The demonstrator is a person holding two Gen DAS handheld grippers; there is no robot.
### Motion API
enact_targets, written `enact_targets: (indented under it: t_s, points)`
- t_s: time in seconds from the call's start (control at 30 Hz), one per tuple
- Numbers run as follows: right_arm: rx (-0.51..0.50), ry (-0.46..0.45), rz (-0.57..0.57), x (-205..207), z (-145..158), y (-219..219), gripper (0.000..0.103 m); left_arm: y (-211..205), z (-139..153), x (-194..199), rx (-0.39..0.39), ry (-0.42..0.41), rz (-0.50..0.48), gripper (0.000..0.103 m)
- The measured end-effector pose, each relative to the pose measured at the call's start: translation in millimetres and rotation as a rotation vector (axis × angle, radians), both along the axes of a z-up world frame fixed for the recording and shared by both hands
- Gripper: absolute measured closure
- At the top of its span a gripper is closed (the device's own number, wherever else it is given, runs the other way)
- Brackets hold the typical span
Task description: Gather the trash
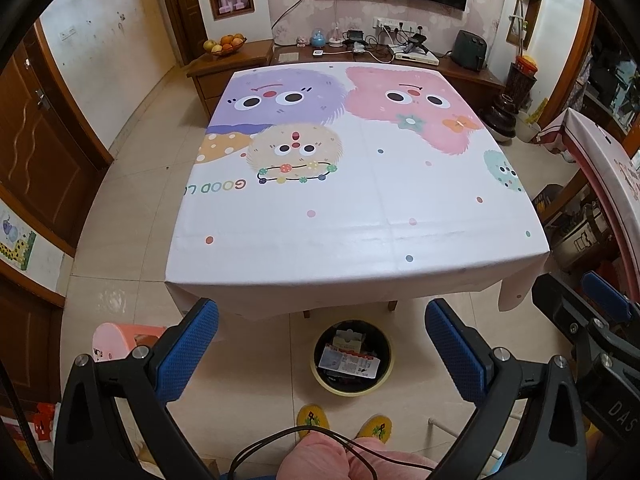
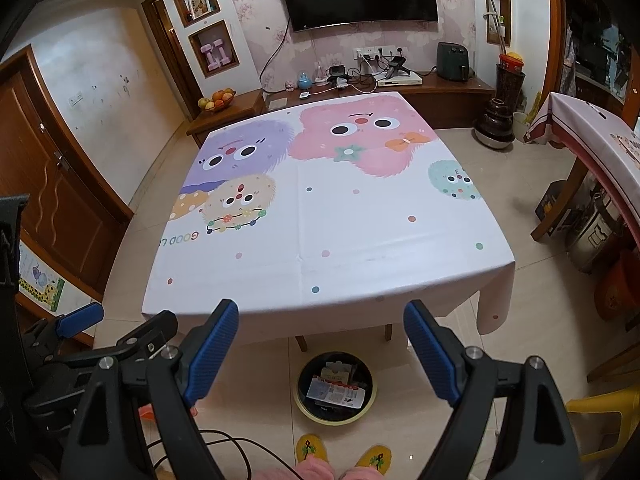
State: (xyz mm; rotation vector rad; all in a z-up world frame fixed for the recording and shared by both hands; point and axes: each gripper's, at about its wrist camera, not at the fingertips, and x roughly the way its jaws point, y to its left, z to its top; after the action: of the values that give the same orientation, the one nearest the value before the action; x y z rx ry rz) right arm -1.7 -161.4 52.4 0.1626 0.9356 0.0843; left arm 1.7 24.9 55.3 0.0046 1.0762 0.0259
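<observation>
A round black bin with a yellow rim (image 1: 320,380) stands on the floor by the table's near edge; it also shows in the right wrist view (image 2: 301,406). Paper packaging trash (image 1: 348,360) lies inside it, seen too in the right wrist view (image 2: 336,392). My left gripper (image 1: 322,344) is open and empty, held above the bin. My right gripper (image 2: 320,344) is open and empty, also above the bin. The table with a cartoon-monster cloth (image 1: 360,200) (image 2: 340,232) carries no loose trash that I can see.
A pink stool (image 1: 116,340) stands at the left. The person's yellow slippers (image 1: 314,420) are just before the bin. A second table (image 2: 600,152) with pots beneath it is at the right. A TV cabinet with a fruit bowl (image 1: 226,46) lines the far wall.
</observation>
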Motion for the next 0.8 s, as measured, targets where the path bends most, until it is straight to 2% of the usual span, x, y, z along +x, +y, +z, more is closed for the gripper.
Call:
enact_targets:
  t_s: [0.8]
  points:
    - [0.000, 0.001, 0.000, 1.0, -0.5, -1.5, 0.018, -6.8, -5.3, -4.8, -0.002, 0.015, 0.000, 0.001]
